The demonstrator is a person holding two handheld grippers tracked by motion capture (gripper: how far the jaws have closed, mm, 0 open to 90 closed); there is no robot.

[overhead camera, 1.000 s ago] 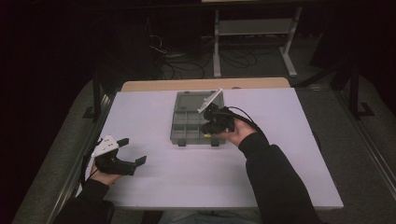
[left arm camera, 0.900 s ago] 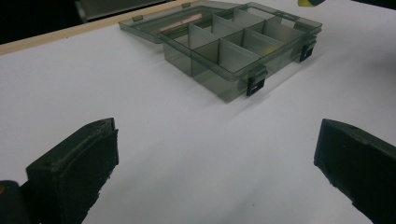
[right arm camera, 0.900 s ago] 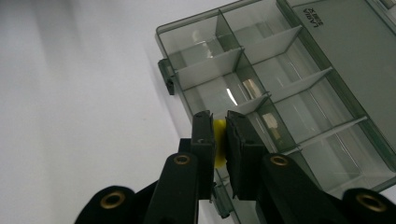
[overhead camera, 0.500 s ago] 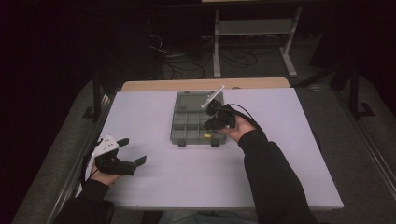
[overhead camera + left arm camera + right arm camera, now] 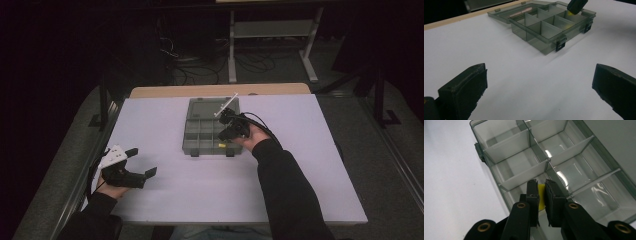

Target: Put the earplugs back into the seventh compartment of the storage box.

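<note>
Since the earlier frame, the right gripper (image 5: 226, 131) has moved nearer and lower over the organizer box (image 5: 197, 140), from the far cells toward the near right corner cell, while the left gripper (image 5: 142, 162) has kept its place at the near left of the table (image 5: 310, 165). Right jaws are clenched on a small yellow piece (image 5: 541, 195), pinched edge-on between the pads so that it can drop cleanly between the dividers. It hangs just above the near right corner cell and has not yet been set down. The box's lid (image 5: 210, 106) lies folded back flat on the far side, leaving every compartment open from above. Left jaws stand wide apart and hold nothing; that gripper hovers well clear of the box, probably to keep the approach free.
</note>
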